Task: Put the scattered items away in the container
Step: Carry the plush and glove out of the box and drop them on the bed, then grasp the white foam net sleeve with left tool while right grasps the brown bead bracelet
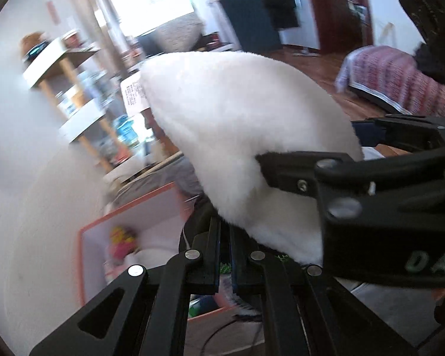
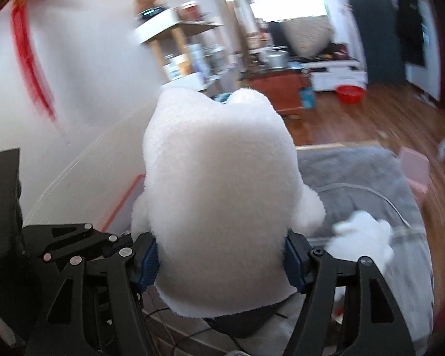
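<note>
A big white plush toy [image 2: 219, 184] hangs in the air between both grippers. My right gripper [image 2: 222, 261] is shut on its body, one blue pad pressed into each side. It also shows at the right of the left wrist view as the right gripper [image 1: 308, 142], biting into the white plush toy [image 1: 237, 124]. My left gripper [image 1: 225, 228] is shut, its fingertips meeting the toy's lower edge and seemingly pinching a thin part of it. Below lies the container [image 1: 95, 228], an orange-rimmed pink box with a colourful toy [image 1: 121, 240] inside.
A grey blanket [image 2: 356, 178] covers the surface under the toy, with a small white fluffy piece [image 2: 362, 237] on it. A wooden shelf [image 2: 175, 44] stands by the white wall. Behind are a red basin [image 2: 350, 93] on the wood floor and a patterned cloth [image 1: 394, 77].
</note>
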Available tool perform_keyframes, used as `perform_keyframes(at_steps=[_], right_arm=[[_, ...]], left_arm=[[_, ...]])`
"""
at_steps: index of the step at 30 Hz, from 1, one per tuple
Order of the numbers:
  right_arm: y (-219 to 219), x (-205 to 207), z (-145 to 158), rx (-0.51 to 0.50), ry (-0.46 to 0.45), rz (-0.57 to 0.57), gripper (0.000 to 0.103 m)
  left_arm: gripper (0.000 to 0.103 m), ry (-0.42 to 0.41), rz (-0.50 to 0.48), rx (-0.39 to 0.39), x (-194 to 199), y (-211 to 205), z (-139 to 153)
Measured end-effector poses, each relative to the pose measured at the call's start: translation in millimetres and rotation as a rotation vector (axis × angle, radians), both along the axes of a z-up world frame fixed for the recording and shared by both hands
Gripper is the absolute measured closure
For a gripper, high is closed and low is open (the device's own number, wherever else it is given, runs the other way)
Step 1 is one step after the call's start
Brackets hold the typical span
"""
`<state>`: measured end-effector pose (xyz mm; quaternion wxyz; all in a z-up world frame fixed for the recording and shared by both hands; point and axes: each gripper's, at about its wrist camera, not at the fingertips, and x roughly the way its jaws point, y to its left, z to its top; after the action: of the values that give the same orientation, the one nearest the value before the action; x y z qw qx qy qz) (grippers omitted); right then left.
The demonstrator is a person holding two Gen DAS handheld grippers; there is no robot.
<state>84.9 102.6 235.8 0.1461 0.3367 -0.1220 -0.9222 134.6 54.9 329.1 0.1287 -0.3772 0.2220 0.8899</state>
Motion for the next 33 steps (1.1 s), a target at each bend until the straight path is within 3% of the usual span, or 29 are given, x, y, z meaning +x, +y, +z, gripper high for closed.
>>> perform_keyframes(at_steps=[1,3,5,6,7,9,10,15,22,25,33], right_arm=[[10.2,1.0,-6.0,0.002,-0.014,-0.022,0.03],[30.0,-0.9,-20.9,0.008,-0.055,-0.08,0.004],[43.1,-3.6,-33.4,0.024,-0.091,-0.14,0.002],[50.1,-4.3,-39.4,0.018,-0.111,-0.156,0.002],[56.1,-5.0,-45.4,-0.007,-0.129,-0.161,0.002],[64.7,-6.9,-53.6,-0.062,-0.164,-0.17,0.002],[67.9,-11.2,-55.6,-0.073,-0.176,-0.174,0.002],[58.9,-8.5,-58.0,-0.087,-0.192,-0.161,0.002],[6.3,-18.5,-54.6,-0.071,-0.172,-0.061,0.001],[-36.0,-30.1,-53.3,-0.059,-0.187,0.02,0.001],[-157.2,-71.8,-84.0,0.0,-0.249,0.226,0.001]], left_arm=[[0.1,-0.008,-0.014,-0.015,-1.7,12.1,-2.3],[0.099,-0.055,-0.053,-0.06,-6.0,40.8,-17.6],[0.091,-0.077,-0.05,-0.126,-5.7,54.9,-30.3],[0.075,-0.064,-0.043,-0.167,-4.7,60.1,-37.4],[0.052,-0.044,-0.037,-0.195,-4.4,62.7,-41.0],[0.023,-0.009,-0.015,-0.202,-0.7,59.3,-41.3],[0.017,0.002,0.003,-0.193,-0.7,51.7,-40.2],[0.017,0.005,0.117,-0.139,-18.6,-6.3,-32.1],[0.012,0.173,0.263,0.001,-5.6,-99.2,2.8],[0.003,0.218,0.326,0.072,-0.9,-144.7,13.1],[0.002,0.242,0.462,0.221,-4.7,-251.6,11.6]])
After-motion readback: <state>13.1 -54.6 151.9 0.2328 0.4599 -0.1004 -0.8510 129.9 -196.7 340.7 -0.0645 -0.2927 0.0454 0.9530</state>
